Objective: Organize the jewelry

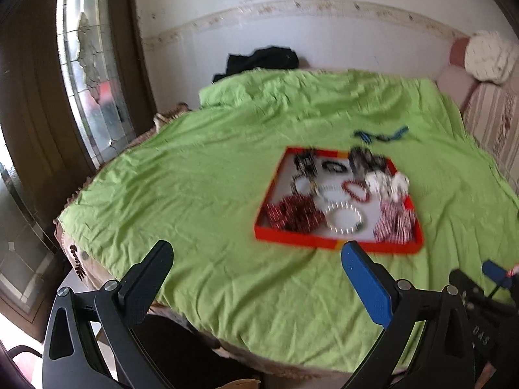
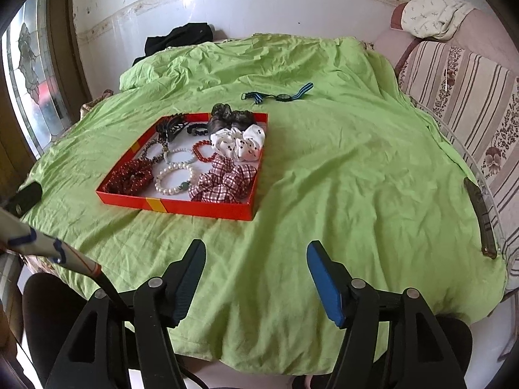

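An orange tray (image 2: 181, 208) lies on a green cloth (image 2: 340, 175). It holds a pearl bracelet (image 2: 172, 178), a red bead bracelet (image 2: 202, 151), a plaid scrunchie (image 2: 223, 180), a white dotted scrunchie (image 2: 240, 142), a dark red scrunchie (image 2: 133, 175) and dark hair pieces (image 2: 227, 115). A blue-striped watch (image 2: 279, 95) lies on the cloth beyond the tray. My right gripper (image 2: 256, 253) is open and empty, near the front edge. My left gripper (image 1: 256, 253) is open and empty, in front of the blurred tray (image 1: 324, 241); the watch (image 1: 379, 134) shows behind it.
A striped sofa (image 2: 467, 97) with a white cloth (image 2: 434, 16) stands at the right. A dark flat object (image 2: 480, 214) lies on the right edge. Black fabric (image 2: 178, 37) lies by the back wall. A glass door (image 1: 94, 74) is at the left.
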